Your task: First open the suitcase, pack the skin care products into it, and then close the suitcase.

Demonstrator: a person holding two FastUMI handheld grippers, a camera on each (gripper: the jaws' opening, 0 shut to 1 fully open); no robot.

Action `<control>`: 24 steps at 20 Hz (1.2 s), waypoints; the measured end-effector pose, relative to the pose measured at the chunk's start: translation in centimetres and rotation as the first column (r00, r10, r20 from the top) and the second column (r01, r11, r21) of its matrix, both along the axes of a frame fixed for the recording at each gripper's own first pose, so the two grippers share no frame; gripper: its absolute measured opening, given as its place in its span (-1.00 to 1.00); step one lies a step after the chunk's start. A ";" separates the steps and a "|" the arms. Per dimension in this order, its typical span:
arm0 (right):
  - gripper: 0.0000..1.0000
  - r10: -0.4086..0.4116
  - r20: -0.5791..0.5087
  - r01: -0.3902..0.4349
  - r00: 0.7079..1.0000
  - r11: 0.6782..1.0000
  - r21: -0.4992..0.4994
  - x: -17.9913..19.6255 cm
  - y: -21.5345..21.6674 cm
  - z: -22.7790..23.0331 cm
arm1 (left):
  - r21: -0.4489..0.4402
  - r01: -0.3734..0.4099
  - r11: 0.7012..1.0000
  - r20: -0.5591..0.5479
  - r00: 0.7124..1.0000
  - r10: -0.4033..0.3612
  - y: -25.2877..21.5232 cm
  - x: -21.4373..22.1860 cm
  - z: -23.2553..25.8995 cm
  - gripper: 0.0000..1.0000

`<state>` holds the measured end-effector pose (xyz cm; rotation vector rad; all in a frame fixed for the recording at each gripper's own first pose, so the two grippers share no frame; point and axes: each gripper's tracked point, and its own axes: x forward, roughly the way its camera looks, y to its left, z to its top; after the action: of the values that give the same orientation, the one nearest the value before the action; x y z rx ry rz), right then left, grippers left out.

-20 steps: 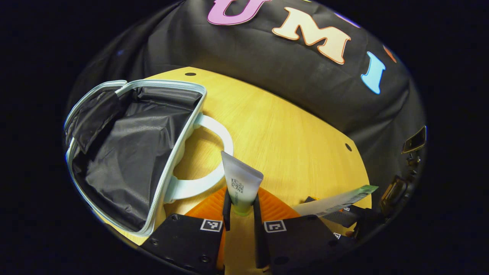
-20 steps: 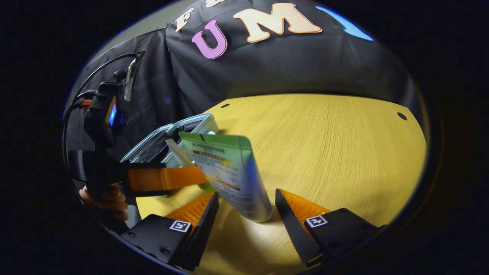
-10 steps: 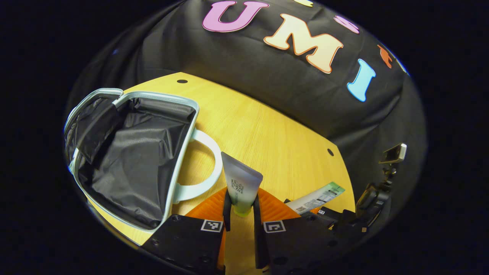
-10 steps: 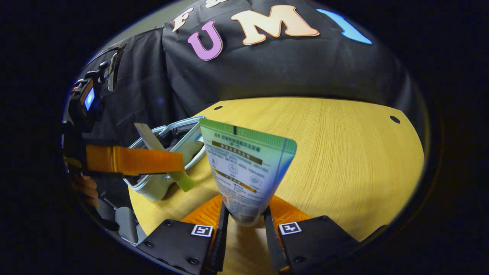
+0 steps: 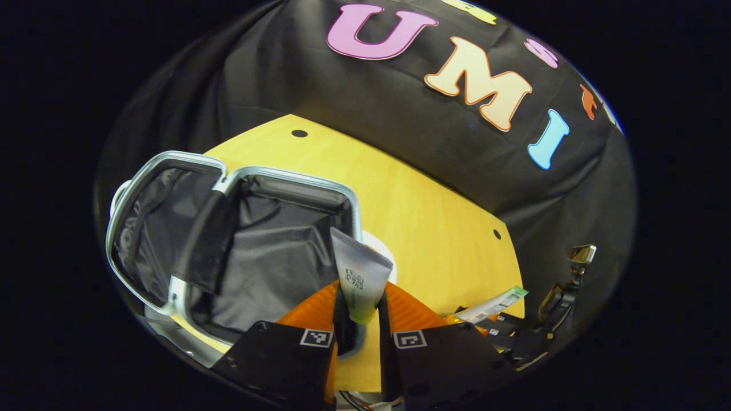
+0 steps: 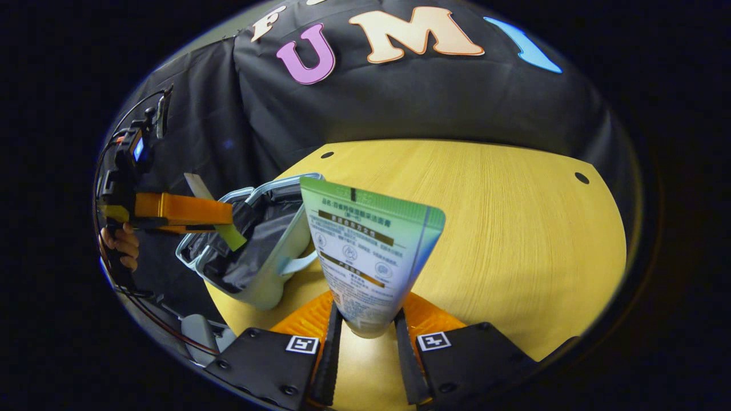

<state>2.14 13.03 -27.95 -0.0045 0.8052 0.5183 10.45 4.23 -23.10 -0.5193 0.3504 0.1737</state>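
Nearest in the left gripper view: left gripper point(image 5: 358, 319) closed tight on the lower end of a frosted tube point(image 5: 360, 277), both fingers pressing its sides, flat crimped end pointing up and away. Now hanging over the near edge of the open suitcase point(image 5: 171, 288), where half a second back it stood over bare counter beside the white handle. Dark lining point(image 5: 268, 257) directly behind the tube; handle point(image 5: 381, 246) mostly hidden behind it. Reads as the carry nearly finished, with a lowering into the compartment and a release as the likely next step.

Nearest in the right gripper view: right gripper point(image 6: 365, 342) clamped on the cap end of a green-and-white tube point(image 6: 368, 257), held upright above the counter point(image 6: 514, 228), much as half a second ago, though a full second back standing loose between wide-open fingers. So a second product secured, waiting its turn.

Farther off in the same view: suitcase point(image 6: 268, 279) lying open at the left of the counter, frosted tube point(image 6: 214, 211) slanting above its mouth in the left gripper point(image 6: 225, 220), a hand point(image 6: 123, 242) behind it. Seen from the left gripper view, the green-and-white tube point(image 5: 492, 301) low at the right, well apart from the suitcase.

Opening done; neither product inside yet; closing a long way off.
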 end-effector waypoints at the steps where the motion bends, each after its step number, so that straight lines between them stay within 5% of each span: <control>1: -0.04 -0.009 -0.001 0.009 1.000 1.000 -0.004 -0.2 1.1 0.6 | -0.002 0.037 0.999 -0.041 0.998 -0.037 1.1 -0.7 -0.8 -0.52; 5: -0.12 -0.011 -0.051 0.009 0.999 1.000 -0.029 -1.8 6.4 1.7 | 0.037 0.151 0.988 -0.254 0.958 -0.137 5.2 -2.7 -5.3 -0.51; 9: -0.12 0.009 -0.103 -0.017 0.995 0.997 -0.077 -2.6 11.5 1.3 | -0.028 0.240 0.970 -0.392 0.890 -0.231 5.5 -3.3 -9.6 -0.52; 15: -0.12 0.017 -0.212 -0.030 0.977 0.998 -0.060 -3.7 18.4 -1.0 | -0.041 0.305 0.952 -0.416 0.861 -0.293 6.2 -3.2 -10.4 -0.42; 16: -0.12 0.018 -0.227 -0.033 0.974 0.998 -0.062 -3.8 19.1 -1.9 | -0.042 0.303 0.952 -0.407 0.865 -0.294 6.4 -3.4 -10.0 -0.16; 17: -0.04 0.018 -0.239 -0.034 0.971 0.998 -0.061 -3.8 19.6 -2.3 | -0.045 0.302 0.952 -0.394 0.871 -0.294 6.7 -3.5 -9.3 -0.22; 20: -0.04 0.010 -0.278 -0.030 0.961 0.997 -0.068 -4.1 19.9 -3.8 | -0.025 0.291 0.956 -0.346 0.895 -0.282 8.0 -4.7 -6.6 0.42; 21: -0.02 0.004 -0.292 -0.029 0.956 0.996 -0.079 -4.1 19.9 -4.3 | -0.001 0.277 0.961 -0.336 0.905 -0.261 8.9 -5.2 -5.9 0.43; 23: 0.05 0.004 -0.320 -0.029 0.948 0.997 -0.072 -4.3 20.6 -5.2 | 0.025 0.242 0.970 -0.323 0.920 -0.221 10.5 -6.0 -4.8 0.98; 24: -0.06 0.007 -0.324 -0.024 0.946 0.999 -0.048 -4.0 21.1 -5.3 | 0.016 0.229 0.973 -0.313 0.926 -0.213 11.0 -6.4 -4.5 0.94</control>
<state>-1.81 34.11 -33.27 0.0277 1.1416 0.5199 4.04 15.24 -27.59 -0.3963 0.7062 0.0441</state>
